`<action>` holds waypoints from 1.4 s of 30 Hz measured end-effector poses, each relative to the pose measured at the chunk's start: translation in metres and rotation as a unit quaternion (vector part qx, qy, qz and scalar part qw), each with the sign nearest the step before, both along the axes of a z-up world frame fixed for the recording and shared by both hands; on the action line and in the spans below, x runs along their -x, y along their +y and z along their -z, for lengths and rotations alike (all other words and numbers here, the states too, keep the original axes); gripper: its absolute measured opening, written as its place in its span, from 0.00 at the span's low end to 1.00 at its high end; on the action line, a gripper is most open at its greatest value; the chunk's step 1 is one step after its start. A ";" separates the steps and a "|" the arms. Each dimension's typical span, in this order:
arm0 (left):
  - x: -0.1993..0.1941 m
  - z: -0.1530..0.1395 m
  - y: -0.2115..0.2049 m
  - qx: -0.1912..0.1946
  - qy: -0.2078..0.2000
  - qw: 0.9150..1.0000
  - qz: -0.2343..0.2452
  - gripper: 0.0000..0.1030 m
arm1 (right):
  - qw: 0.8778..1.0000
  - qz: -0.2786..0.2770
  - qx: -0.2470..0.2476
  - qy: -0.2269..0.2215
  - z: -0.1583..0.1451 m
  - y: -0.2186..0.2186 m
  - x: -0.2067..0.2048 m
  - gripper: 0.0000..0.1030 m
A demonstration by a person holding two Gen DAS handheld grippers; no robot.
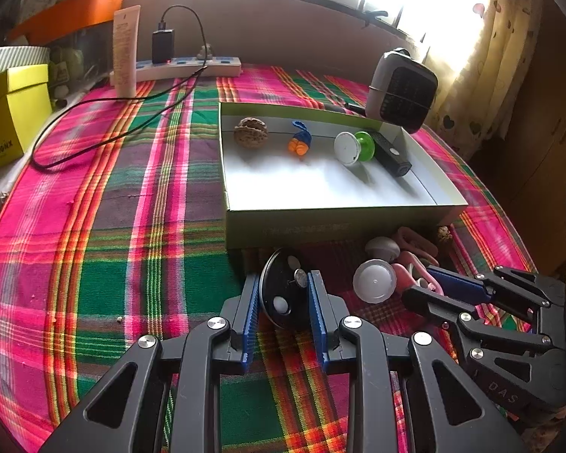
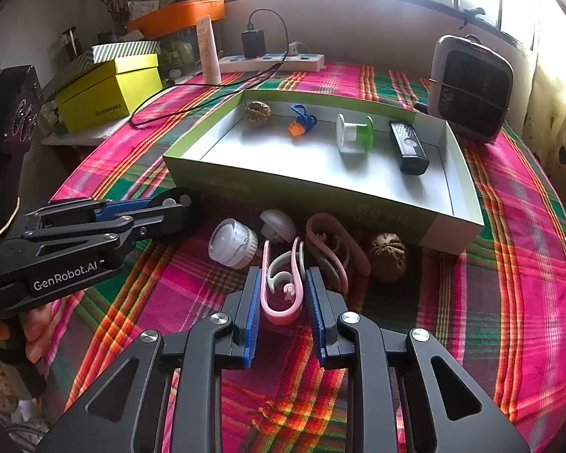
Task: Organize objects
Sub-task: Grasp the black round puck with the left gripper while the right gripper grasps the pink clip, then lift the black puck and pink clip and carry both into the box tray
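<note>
Before the box (image 2: 320,192), left tongs (image 1: 283,302) grip a black disc (image 1: 279,294), right tongs (image 2: 283,294) a pink clip (image 2: 283,302)

box wall (image 2: 320,192) blocks ahead; small clutter (image 2: 245,241) crowds its foot; plaid cloth (image 1: 94,245) left lies open.
</note>
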State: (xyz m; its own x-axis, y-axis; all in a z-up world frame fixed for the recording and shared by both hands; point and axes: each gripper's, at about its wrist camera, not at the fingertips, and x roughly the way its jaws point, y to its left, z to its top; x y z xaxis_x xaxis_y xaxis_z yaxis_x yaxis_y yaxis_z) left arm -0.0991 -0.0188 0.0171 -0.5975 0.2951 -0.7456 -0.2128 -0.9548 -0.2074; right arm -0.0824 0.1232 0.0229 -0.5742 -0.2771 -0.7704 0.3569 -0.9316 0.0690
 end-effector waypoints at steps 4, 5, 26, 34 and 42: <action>-0.003 -0.003 0.000 0.000 0.003 1.000 0.001 0.22 | 1.000 0.000 0.006 0.001 -0.002 0.002 0.000 0.24; -0.003 -0.003 0.001 0.000 0.004 1.000 0.002 0.22 | 1.000 0.000 0.007 0.001 -0.003 0.002 0.000 0.24; -0.005 -0.025 0.000 -0.003 0.024 1.000 0.000 0.22 | 0.999 -0.001 0.029 0.017 -0.021 0.011 0.000 0.24; 0.003 -0.036 0.005 0.000 0.035 0.999 0.003 0.22 | 0.999 -0.003 0.032 0.031 -0.034 0.010 0.011 0.24; 0.020 -0.043 0.007 0.003 0.040 0.999 0.003 0.22 | 0.999 -0.005 0.030 0.035 -0.039 0.007 0.029 0.24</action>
State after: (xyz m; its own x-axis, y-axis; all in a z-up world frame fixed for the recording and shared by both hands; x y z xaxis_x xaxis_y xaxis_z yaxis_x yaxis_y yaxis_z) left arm -0.1193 -0.0114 0.0603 -0.6526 0.2955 -0.6976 -0.2347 -0.9544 -0.1847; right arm -0.1115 0.1303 0.0622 -0.6231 -0.3285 -0.7098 0.3727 -0.9226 0.0998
